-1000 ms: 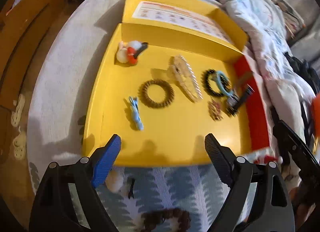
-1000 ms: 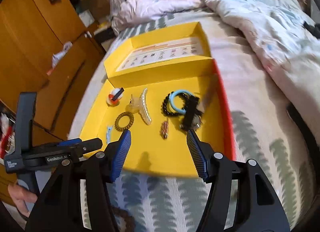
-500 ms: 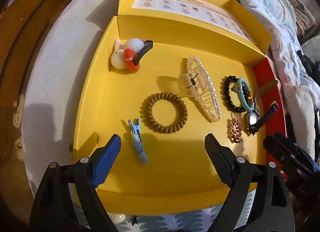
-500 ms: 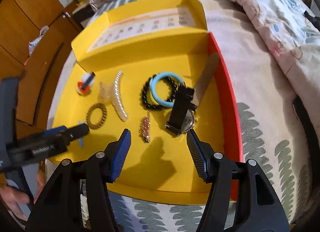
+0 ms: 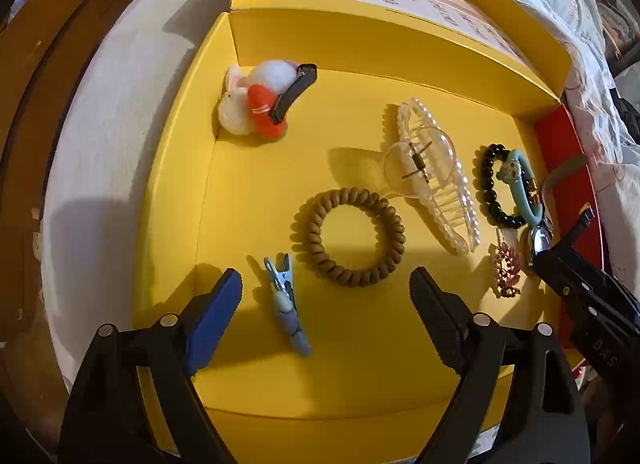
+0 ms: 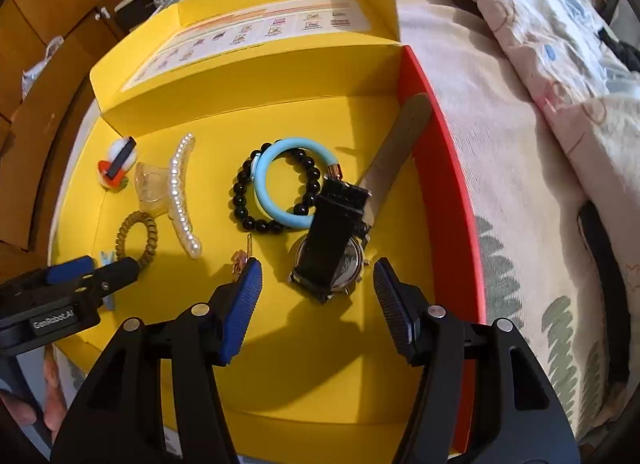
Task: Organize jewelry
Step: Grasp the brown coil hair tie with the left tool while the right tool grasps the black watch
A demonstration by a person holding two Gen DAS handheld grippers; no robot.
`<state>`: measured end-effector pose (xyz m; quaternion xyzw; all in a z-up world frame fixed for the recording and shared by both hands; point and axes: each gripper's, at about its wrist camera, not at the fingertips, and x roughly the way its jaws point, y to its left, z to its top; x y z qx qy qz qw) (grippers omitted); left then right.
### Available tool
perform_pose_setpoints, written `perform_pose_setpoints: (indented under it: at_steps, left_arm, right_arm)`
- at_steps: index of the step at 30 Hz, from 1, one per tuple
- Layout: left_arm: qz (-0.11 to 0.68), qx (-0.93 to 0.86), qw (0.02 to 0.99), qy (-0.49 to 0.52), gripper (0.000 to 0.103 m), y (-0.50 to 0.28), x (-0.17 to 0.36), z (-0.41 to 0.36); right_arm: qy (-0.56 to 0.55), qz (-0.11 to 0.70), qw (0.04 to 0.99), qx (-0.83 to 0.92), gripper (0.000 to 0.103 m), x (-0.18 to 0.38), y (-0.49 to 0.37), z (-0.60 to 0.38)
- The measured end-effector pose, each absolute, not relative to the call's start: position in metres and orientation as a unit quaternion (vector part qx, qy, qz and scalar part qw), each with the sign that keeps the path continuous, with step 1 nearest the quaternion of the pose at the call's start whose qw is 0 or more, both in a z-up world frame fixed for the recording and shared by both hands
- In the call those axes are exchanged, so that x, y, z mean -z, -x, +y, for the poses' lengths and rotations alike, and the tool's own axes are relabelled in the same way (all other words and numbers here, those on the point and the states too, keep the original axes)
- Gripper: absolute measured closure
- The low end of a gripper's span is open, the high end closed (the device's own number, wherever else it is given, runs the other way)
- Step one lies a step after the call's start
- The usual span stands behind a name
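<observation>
Shallow yellow cardboard box tray sits on a bed with a leaf-print cover; all places given relative to the tray. Left gripper hovers over the tray's near-left floor, fingers spread wide, holding nothing. Between those fingers, nearer the blue one, lies a small blue-grey alligator hair clip. Just beyond it, a brown spiral coil hair tie lies flat at mid-tray. A clear claw clip edged with white pearls sits just right of the coil, touching or nearly so. A white pompom clip with orange band and black clasp is tucked in the far-left corner. Right gripper hovers over the near-right floor, fingers spread, empty. A black-strap wristwatch with a metal case lies between and just beyond the fingertips. A black bead bracelet and a light blue ring bracelet overlap just beyond the watch. A small pink-gold brooch lies left of the watch.
</observation>
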<state>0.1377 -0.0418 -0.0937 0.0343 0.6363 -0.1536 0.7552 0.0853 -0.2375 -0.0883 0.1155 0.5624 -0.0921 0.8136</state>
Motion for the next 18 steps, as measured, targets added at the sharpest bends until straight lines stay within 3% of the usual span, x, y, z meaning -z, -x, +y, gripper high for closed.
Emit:
perform_pose_setpoints:
  at_steps: [18]
  left_arm:
    - [0.622,0.141,0.768,-0.057,0.018,-0.153,0.099,-0.054]
  right_arm:
    - [-0.040,0.571,0.812,0.117,0.041,0.105,-0.103,-0.220]
